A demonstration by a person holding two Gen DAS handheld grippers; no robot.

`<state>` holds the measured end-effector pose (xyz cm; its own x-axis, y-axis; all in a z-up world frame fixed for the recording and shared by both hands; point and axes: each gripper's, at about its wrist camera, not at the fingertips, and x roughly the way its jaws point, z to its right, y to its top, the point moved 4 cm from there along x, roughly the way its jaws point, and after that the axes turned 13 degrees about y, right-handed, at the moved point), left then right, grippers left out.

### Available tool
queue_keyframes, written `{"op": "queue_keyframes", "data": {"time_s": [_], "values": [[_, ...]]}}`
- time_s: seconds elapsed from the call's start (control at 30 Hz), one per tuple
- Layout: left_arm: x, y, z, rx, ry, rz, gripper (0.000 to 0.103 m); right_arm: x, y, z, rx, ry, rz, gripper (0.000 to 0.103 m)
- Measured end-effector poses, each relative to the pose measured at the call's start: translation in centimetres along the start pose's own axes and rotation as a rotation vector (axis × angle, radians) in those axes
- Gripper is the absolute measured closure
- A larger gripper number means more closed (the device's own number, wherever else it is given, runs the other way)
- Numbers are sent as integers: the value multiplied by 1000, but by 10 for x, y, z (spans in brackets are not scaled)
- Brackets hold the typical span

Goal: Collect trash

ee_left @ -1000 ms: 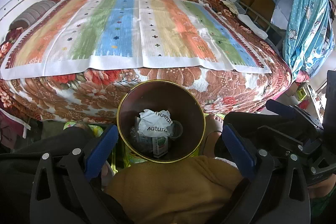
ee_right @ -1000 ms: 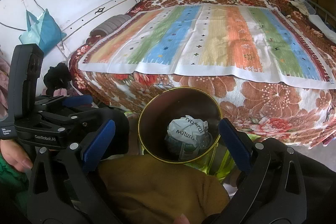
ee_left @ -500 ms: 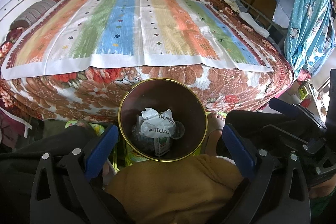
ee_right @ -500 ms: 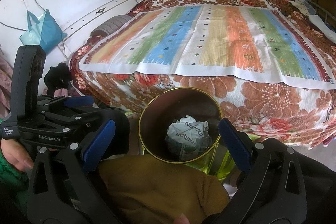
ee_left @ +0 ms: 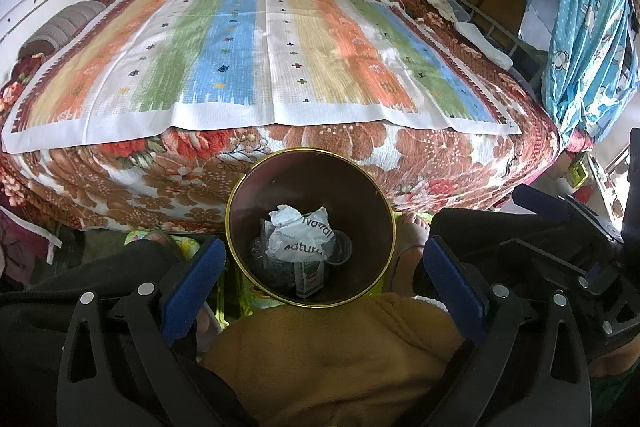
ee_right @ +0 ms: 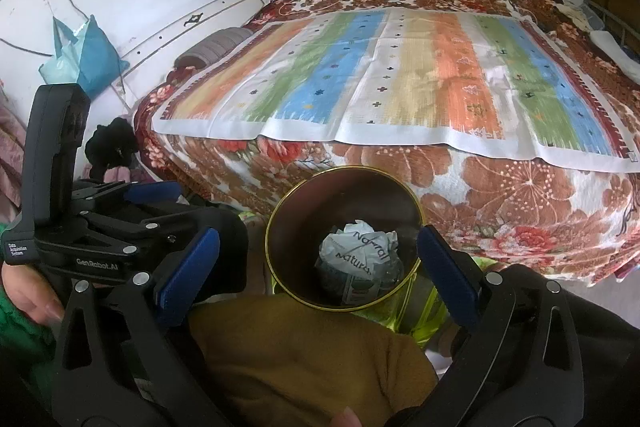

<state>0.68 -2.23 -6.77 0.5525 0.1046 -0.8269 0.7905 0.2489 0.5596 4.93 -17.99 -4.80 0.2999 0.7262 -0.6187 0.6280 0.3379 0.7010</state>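
Gaping wide, both grippers [ee_left: 320, 267] [ee_right: 318, 267] hold nothing.

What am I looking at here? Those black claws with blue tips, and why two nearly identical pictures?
No robot: a person holds a handheld gripper in each hand, each with a fisheye camera looking along its two blue-padded fingers. One picture comes from the left gripper, the other from the right gripper. Both are open and hold nothing. In the right view you also see the left device at the side. Between them stands a round gold-rimmed bin holding a crumpled white wrapper and a small carton. Behind it is a bed with a striped cloth over a floral blanket.
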Motion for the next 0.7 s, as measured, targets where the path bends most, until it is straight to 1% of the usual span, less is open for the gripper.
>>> {"op": "queue_keyframes", "data": {"time_s": [0.4,0.7], "values": [[0,0,1,0,3,-1,6,0,0,0,1,0,-1,9],[5,-2,-4,-4,-1,-21,6,0,1,0,0,1,-1,9]]}}
